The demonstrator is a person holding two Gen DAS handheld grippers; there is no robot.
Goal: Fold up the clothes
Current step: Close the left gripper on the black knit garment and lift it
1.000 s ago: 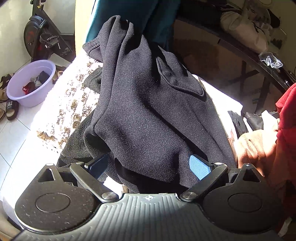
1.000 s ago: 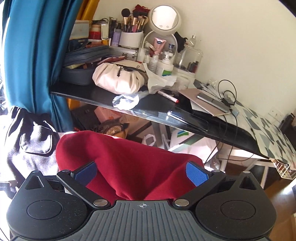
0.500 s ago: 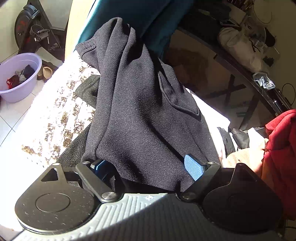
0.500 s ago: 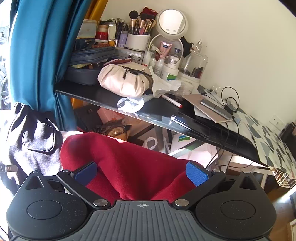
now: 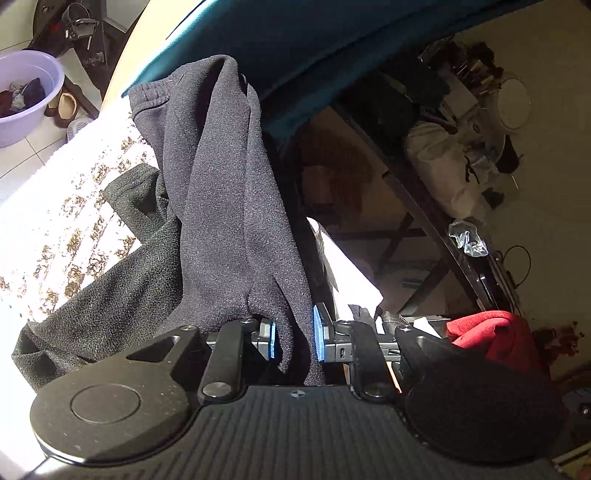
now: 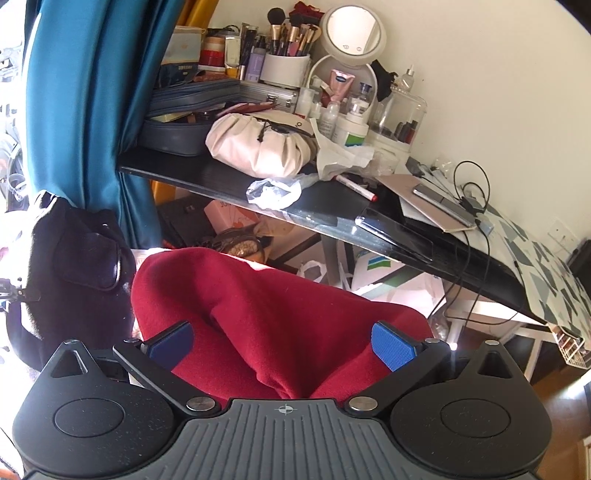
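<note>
**Two grippers, two garments: dark fleece pinched, red fleece unclamped**

Two blue pads on my left gripper stand nearly together, nipping a fold of the dark fleece garment between them. From that pinch the cloth rises in a long draped ridge away from the gripper, and its lower part trails down to the left of the gripper onto the white patterned bedcover. Beyond the garment's top edge hangs the teal curtain. Far off past the bedcover's edge, a lilac basin sits on the tiled floor.

My right gripper has its jaws spread wide, clamping nothing. The red fleece garment is heaped between the pads and bulges up in front of them; I cannot tell whether either pad touches it. Left of the red heap hangs the dark fleece garment, its pocket flap facing me, with the teal curtain behind it. Above and beyond the red heap runs the black desk, carrying a cream pouch, a round mirror and a cup of makeup brushes.
</note>
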